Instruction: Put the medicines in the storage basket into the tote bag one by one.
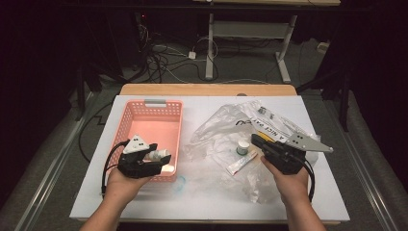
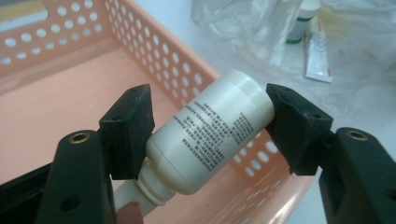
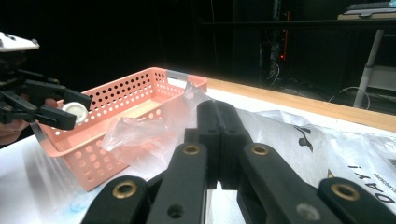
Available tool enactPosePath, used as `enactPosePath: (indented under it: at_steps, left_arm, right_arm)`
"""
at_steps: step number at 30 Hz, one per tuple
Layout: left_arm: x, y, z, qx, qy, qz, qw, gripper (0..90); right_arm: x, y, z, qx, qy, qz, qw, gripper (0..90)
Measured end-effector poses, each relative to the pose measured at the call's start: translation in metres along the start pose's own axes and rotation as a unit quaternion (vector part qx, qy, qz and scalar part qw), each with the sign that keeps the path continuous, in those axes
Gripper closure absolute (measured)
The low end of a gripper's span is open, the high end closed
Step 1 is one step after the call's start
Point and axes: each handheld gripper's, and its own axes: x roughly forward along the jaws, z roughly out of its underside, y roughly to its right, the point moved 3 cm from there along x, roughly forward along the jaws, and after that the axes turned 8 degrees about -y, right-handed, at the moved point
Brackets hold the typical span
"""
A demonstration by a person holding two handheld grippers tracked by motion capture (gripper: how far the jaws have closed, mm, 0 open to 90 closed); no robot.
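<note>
Over pink basket [image 2: 56,93], left gripper [image 2: 208,123] clamping white bottle [image 2: 210,135] — tilted

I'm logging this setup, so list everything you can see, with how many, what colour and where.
bottle: one, white with small print, clamped in the left gripper over the basket's near right corner
basket: one, pink, perforated, left half of the table
plastic bag: one, clear with black lettering, crumpled right of the basket
small jar: one, white with a green band, on the bag
tube: one, white with red print, beside the jar
table: one, white top, wooden far edge
cables: several, on the floor behind
left gripper: one, black, shut on the bottle
right gripper: one, black, shut, over the bag
</note>
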Motion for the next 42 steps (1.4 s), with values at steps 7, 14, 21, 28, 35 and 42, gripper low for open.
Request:
enactPosePath:
  at_steps: [7, 14, 21, 28, 35, 42]
  left_arm:
    - [-0.005, 0.023, -0.015, 0.025, 0.017, 0.021, 0.9993, 33.9]
    - [0.002, 0.048, -0.024, 0.05, 0.015, 0.047, 0.9976, 33.9]
    - [0.018, 0.065, -0.026, 0.061, 0.004, 0.065, 0.996, 34.0]
    - [0.032, 0.08, -0.029, 0.071, -0.003, 0.082, 0.9941, 34.1]
    - [0.046, 0.09, -0.028, 0.075, -0.011, 0.092, 0.9928, 34.1]
    - [0.06, 0.099, -0.029, 0.079, -0.016, 0.102, 0.9916, 34.1]
  right_arm:
    - [-0.001, 0.001, 0.0, 0.001, 0.0, 0.001, 1.0, 90.0]
    - [-0.001, 0.001, 0.0, 0.002, 0.001, 0.001, 1.0, 90.0]
    - [-0.002, 0.001, 0.0, 0.002, 0.003, 0.001, 1.0, 90.0]
    - [-0.003, 0.001, 0.0, 0.003, 0.003, 0.001, 1.0, 90.0]
    - [-0.003, 0.001, 0.0, 0.003, 0.003, 0.0, 1.0, 90.0]
    - [-0.003, 0.001, 0.0, 0.003, 0.004, 0.0, 1.0, 90.0]
